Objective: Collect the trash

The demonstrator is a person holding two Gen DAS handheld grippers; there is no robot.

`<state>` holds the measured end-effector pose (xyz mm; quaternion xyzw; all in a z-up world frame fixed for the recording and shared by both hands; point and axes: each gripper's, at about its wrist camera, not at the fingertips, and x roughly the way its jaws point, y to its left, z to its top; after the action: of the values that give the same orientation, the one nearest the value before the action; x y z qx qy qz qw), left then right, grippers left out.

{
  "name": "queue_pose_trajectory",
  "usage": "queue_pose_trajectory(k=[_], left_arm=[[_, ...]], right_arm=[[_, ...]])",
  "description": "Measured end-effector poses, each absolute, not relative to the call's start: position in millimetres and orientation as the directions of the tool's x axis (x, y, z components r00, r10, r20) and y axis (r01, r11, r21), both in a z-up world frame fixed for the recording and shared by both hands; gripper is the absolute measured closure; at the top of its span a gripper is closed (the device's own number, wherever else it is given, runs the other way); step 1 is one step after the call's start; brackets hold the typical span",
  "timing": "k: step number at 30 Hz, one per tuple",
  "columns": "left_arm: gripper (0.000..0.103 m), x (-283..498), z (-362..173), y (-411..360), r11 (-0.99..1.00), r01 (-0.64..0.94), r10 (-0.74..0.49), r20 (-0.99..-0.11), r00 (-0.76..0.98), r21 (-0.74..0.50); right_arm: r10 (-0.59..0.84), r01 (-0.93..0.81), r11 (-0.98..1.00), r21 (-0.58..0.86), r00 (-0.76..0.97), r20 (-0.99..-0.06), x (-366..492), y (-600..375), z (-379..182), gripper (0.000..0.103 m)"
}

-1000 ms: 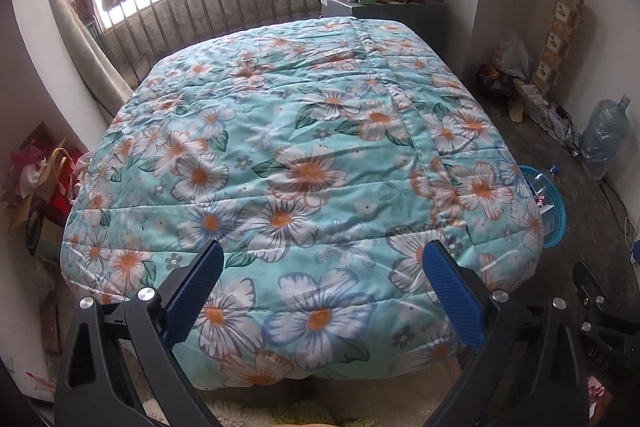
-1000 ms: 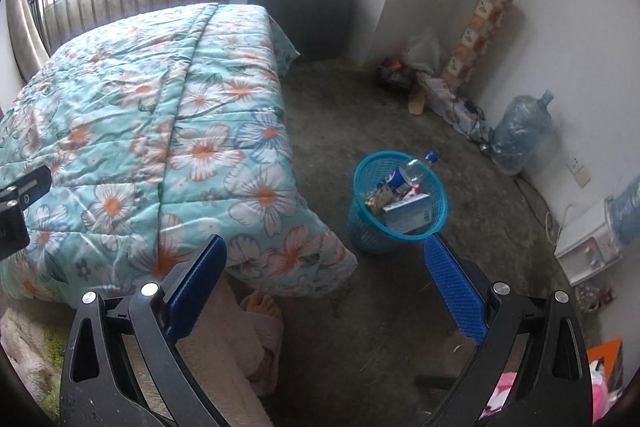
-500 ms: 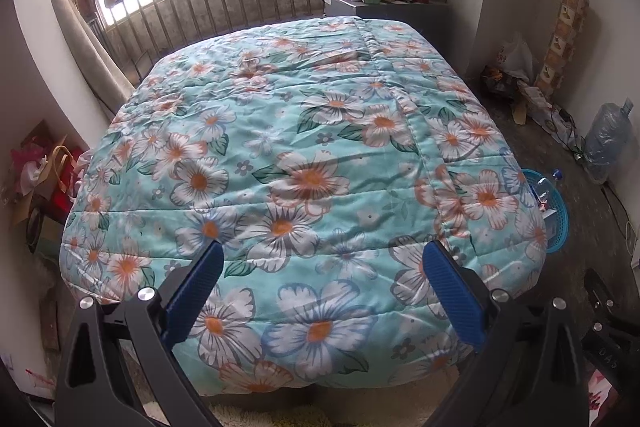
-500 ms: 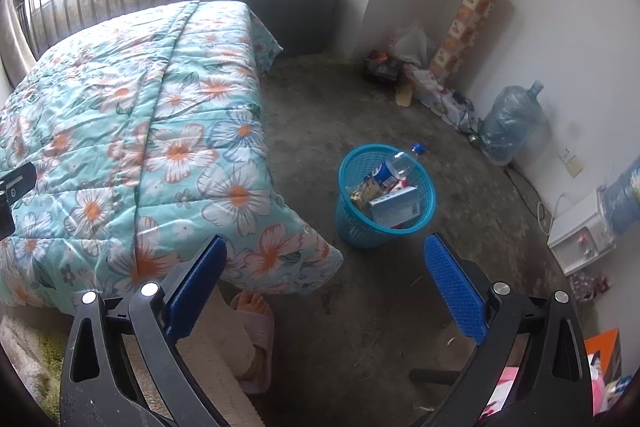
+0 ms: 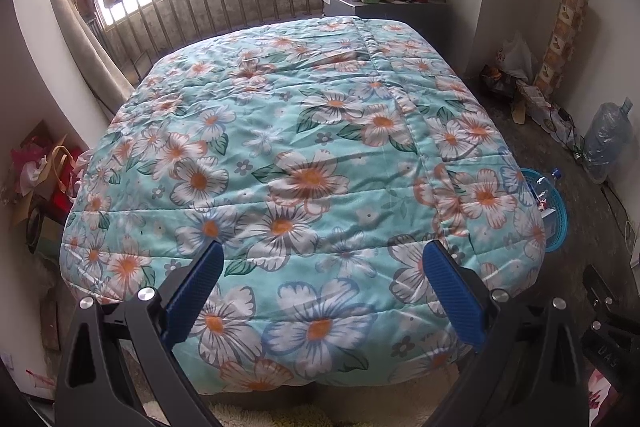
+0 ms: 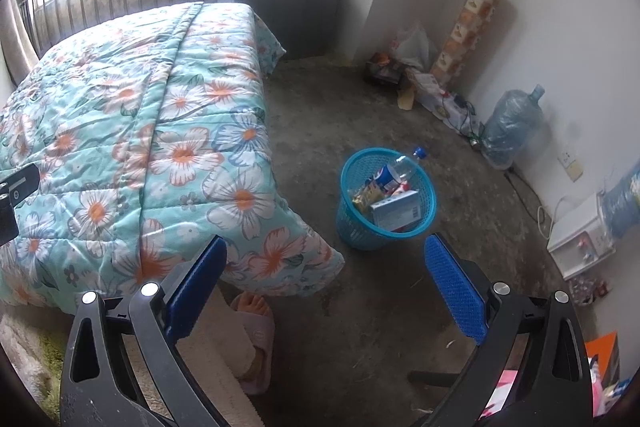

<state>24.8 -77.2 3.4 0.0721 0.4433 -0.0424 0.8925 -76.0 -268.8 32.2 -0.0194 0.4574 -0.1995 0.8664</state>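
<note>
Compared with a second ago: bin sitting further left and higher in the right wrist view, more bare floor showing in front of it; in the left wrist view, slightly more of the flowered quilt and its near edge visible. No object picked up or dropped in between.

Left gripper spread wide, blue pads empty, hanging over the foot end of the quilt. Right gripper likewise wide apart and empty, above the floor just in front of the bin.

Readable writing: none clear. Bottle label in blue, white and red, lettering too blurred to make out; printing on the box likewise too small.

Round blue mesh bin, standing upright on the grey floor just right of the bed's corner, filled to the rim. Inside the bin: a clear plastic bottle with a blue cap, tilted, neck poking out over the far rim; a pale flat box leaning against the near wall; yellow snack wrappers at the left side.

Behind the bin, against the wall, a large water jug. Nearer than the bin, left, a foot in a pink slipper at the edge of the quilt.
</note>
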Motion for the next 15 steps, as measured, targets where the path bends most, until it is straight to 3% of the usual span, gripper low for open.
queue_pose_trajectory(k=[15], left_arm=[[0.005, 25.0, 5.9, -81.7, 0.986, 0.146, -0.024, -0.799, 0.601, 0.08]], right_arm=[[-0.365, 0.333, 0.918, -0.215, 0.501, -0.784, -76.8, -272.9, 35.3, 0.008]])
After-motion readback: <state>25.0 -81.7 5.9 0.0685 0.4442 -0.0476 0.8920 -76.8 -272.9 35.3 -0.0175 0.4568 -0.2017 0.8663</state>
